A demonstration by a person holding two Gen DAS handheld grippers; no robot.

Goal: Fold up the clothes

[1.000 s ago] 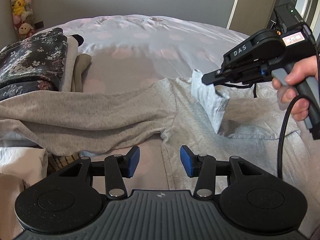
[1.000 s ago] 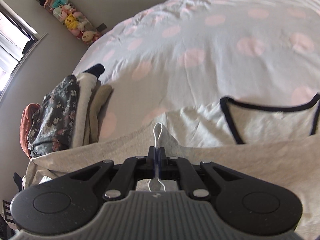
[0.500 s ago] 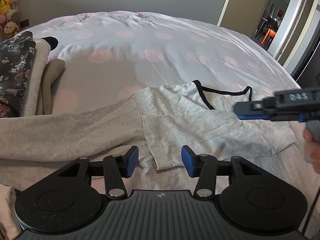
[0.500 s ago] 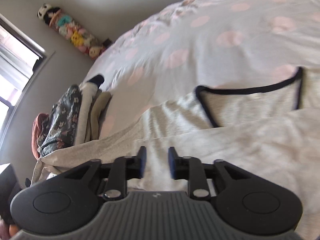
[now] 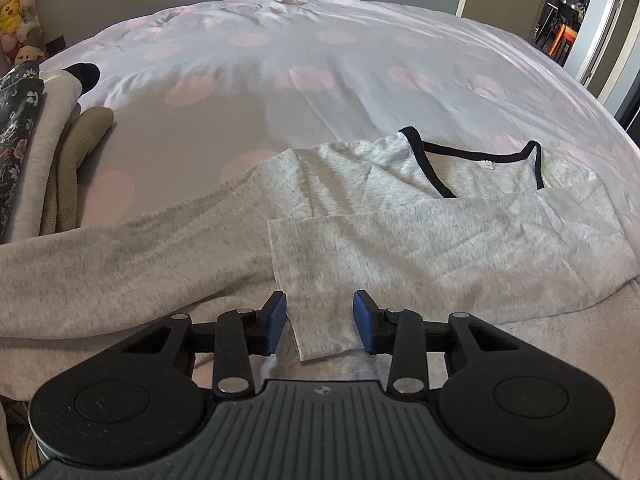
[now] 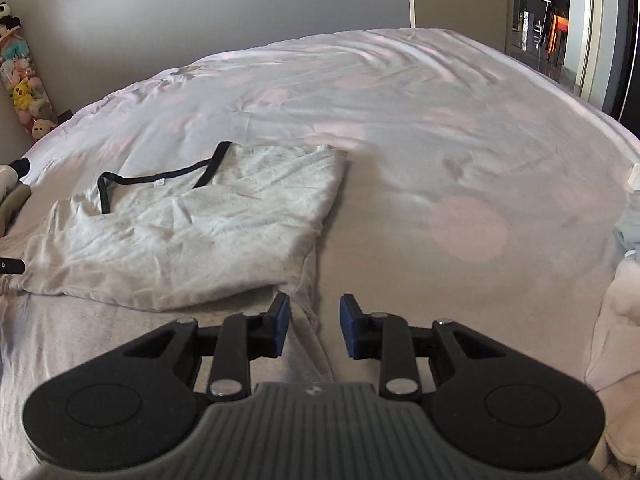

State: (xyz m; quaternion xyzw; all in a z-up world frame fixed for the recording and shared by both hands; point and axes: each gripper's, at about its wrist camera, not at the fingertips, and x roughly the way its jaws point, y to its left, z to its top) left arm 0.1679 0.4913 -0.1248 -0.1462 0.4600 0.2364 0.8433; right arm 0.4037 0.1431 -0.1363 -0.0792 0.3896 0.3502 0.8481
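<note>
Pink-dotted duvet [image 5: 304,80], plush toys [image 6: 24,92] by wall at left, open doorway [image 5: 568,20] at right

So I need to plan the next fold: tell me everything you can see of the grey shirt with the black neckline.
The grey shirt is heathered, thin knit with black neckline trim and a small white tag inside. It lies flat, lightly wrinkled, on the dotted bedspread. One sleeve is folded across the chest, its stitched cuff between the closing left gripper's pads, unpinched.
</note>
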